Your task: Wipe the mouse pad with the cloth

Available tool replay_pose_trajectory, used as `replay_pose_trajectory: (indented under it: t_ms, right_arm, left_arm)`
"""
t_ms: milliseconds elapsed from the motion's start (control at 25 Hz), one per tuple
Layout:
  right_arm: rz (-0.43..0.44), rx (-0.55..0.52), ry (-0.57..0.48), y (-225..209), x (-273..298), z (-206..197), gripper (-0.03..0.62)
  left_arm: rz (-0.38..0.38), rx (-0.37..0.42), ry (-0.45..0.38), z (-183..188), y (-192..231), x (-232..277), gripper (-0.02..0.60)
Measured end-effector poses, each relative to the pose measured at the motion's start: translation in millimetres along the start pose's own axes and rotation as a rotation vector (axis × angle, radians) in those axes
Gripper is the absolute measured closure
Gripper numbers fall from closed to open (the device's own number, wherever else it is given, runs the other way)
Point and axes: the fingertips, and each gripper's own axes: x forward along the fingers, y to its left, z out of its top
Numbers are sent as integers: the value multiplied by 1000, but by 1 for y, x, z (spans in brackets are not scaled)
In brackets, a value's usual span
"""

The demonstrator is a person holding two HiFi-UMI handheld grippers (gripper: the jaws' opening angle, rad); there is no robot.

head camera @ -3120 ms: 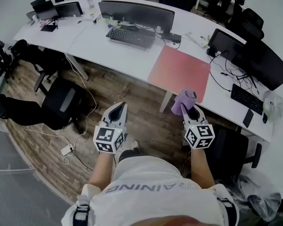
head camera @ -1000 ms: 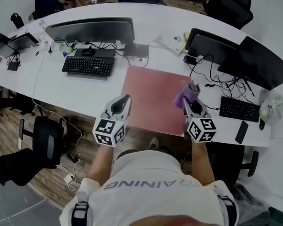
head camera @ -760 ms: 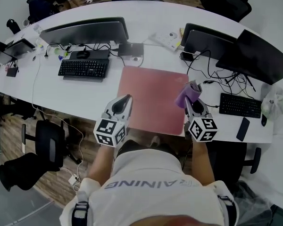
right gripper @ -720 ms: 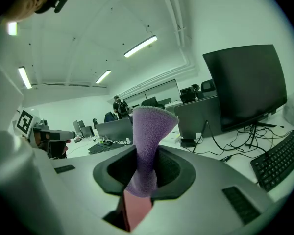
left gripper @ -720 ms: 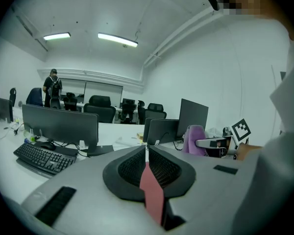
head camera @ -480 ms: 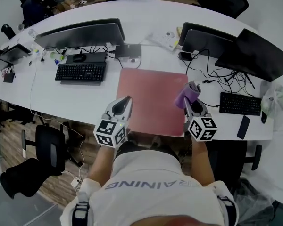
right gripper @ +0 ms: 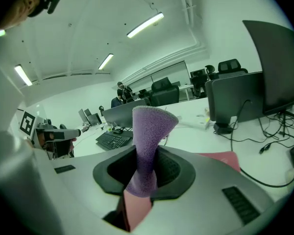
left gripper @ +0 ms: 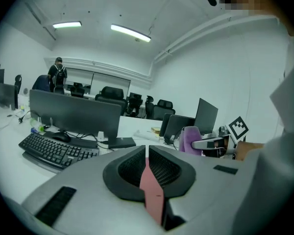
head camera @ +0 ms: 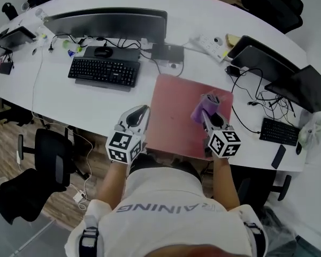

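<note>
A large pinkish-red mouse pad (head camera: pixel 176 108) lies on the white desk (head camera: pixel 96 100) in front of me. My right gripper (head camera: pixel 207 114) is shut on a purple cloth (head camera: pixel 205 106) that stands up from its jaws over the pad's right part; in the right gripper view the cloth (right gripper: pixel 148 146) rises between the jaws of the right gripper (right gripper: pixel 146 177). My left gripper (head camera: pixel 140 113) hovers at the pad's left edge, shut and holding nothing, and the left gripper view shows the pad (left gripper: pixel 151 190) through the thin slit of the left gripper (left gripper: pixel 147 163).
A black keyboard (head camera: pixel 104 72), a mouse (head camera: pixel 101 51) and a monitor (head camera: pixel 107 23) stand left of the pad. Two more monitors (head camera: pixel 267 58), cables (head camera: pixel 246 103) and a second keyboard (head camera: pixel 278 131) are on the right. A power strip (head camera: pixel 211 43) lies behind. An office chair (head camera: pixel 48 162) is below left.
I have come up to the desk; the pad now lies under both grippers. The right gripper with the cloth has moved over the pad's right part, and the left sits at its left edge.
</note>
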Motion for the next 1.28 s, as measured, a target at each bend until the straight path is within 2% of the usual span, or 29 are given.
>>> replay_pose_trajectory:
  t_ms: [360,640,760,920,1080,1280]
  right_arm:
    - [132,22,142,90,140,-22,493]
    - [118,24,284,109,243,-62,492]
    - [93,19,351,101,277,-83,493]
    - [68,20,401,92,300,-90,493]
    - [39,61,450,69,297,-100,493]
    - [59,141,459,41,283,-102,491]
  left_arm:
    - [138,-101,26,-33,117,-50,549]
    - [219,-153,40,-51,174,-75,549]
    - [223,-170,51,-59,183,-77,549]
    - [200,-176,61,-60,185,-68,549]
    - [175,-157,57,-49,170,-53,549]
    - [164,-125,60,-39,137,-40,549]
